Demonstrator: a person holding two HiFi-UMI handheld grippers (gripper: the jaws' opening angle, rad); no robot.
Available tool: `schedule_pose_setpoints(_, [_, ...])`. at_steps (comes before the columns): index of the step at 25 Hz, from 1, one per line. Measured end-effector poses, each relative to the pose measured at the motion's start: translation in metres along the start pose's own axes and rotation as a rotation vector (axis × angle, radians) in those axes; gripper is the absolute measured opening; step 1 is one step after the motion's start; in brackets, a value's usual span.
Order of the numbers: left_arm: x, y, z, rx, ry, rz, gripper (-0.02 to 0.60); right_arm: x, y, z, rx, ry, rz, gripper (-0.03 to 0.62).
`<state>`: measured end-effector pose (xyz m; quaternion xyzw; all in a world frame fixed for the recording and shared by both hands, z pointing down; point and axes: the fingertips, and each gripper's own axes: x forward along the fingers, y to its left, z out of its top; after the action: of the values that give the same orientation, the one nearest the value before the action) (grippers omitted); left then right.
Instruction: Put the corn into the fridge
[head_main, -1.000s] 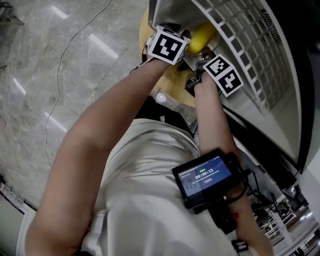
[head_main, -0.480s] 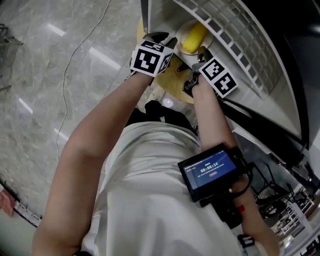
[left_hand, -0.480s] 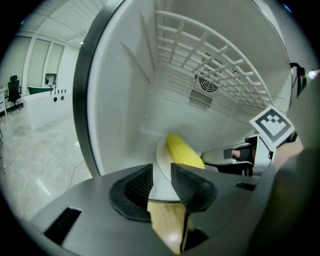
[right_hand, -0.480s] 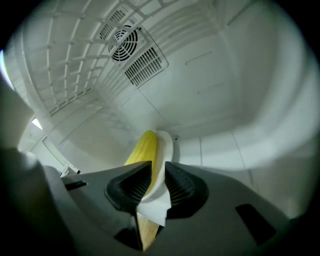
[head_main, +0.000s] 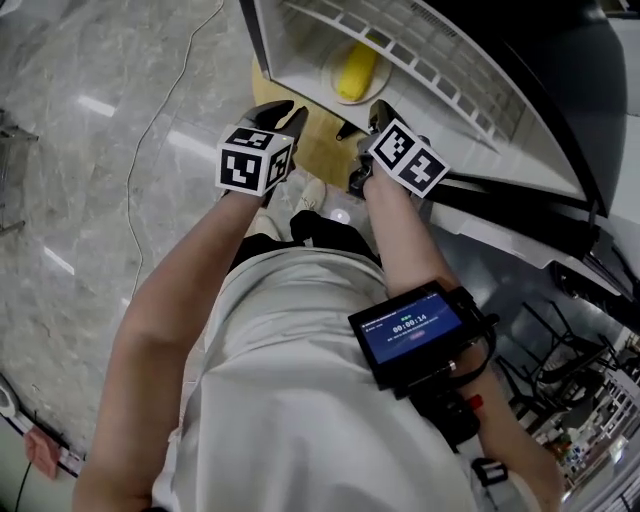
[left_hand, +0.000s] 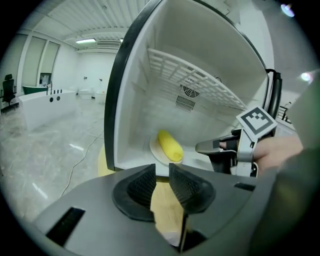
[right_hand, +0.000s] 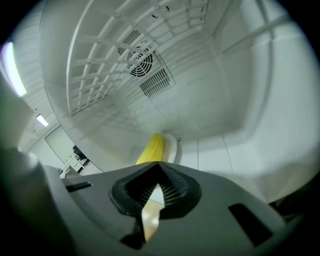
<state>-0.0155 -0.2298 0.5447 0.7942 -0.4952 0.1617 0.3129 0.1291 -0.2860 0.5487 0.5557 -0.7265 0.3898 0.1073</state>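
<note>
A person in a pale shirt (head_main: 300, 400), seen from above, wears a small lit screen (head_main: 412, 335) strapped to the right forearm. Both arms reach toward an open white fridge (head_main: 300, 50). The left gripper (head_main: 285, 115) is held just outside the fridge's near edge. Its own camera shows its fingers (left_hand: 145, 185) a narrow gap apart with nothing between them. To its right, the right gripper (head_main: 378, 108) is at the same edge, and its fingertips (right_hand: 167, 172) meet at a point and hold nothing. Below the two grippers is a round, light wooden top (head_main: 320, 150), which stands on a grey marble floor (head_main: 100, 150) crossed by a thin cable (head_main: 150, 130). Farther in, the corn (head_main: 355, 72) lies on a white plate (head_main: 328, 78) on the fridge floor, clear of both grippers. A white wire rack (head_main: 440, 60) spans the fridge compartment beyond the corn. A round fan grille (right_hand: 139, 60) is set in the back wall, seen through the rack.
</note>
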Motion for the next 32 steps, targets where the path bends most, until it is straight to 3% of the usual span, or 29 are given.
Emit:
schedule_pose_setpoints(4, [-0.03,-0.004,0.002,0.007,-0.035,-0.005,0.03,-0.025,0.028,0.002,-0.013,-0.029,0.072,0.006])
schedule_pose_setpoints(7, [-0.048,-0.008,-0.006,0.002,-0.05,-0.017,0.012,-0.039,0.041,-0.004,-0.01,-0.027,0.142,0.006])
schedule_pose_setpoints(15, [-0.096,-0.032,-0.004,0.013,-0.132,-0.087,0.009,-0.075,0.065,-0.015,-0.137,-0.012,0.232,0.006])
schedule_pose_setpoints(24, [-0.15,-0.045,-0.01,0.019,-0.191,-0.153,0.009,-0.124,0.1,-0.032,-0.18,-0.017,0.364,0.006])
schedule_pose_setpoints(32, [-0.177,-0.061,-0.015,0.027,-0.206,-0.237,0.009,-0.162,0.125,-0.04,-0.253,-0.065,0.417,0.006])
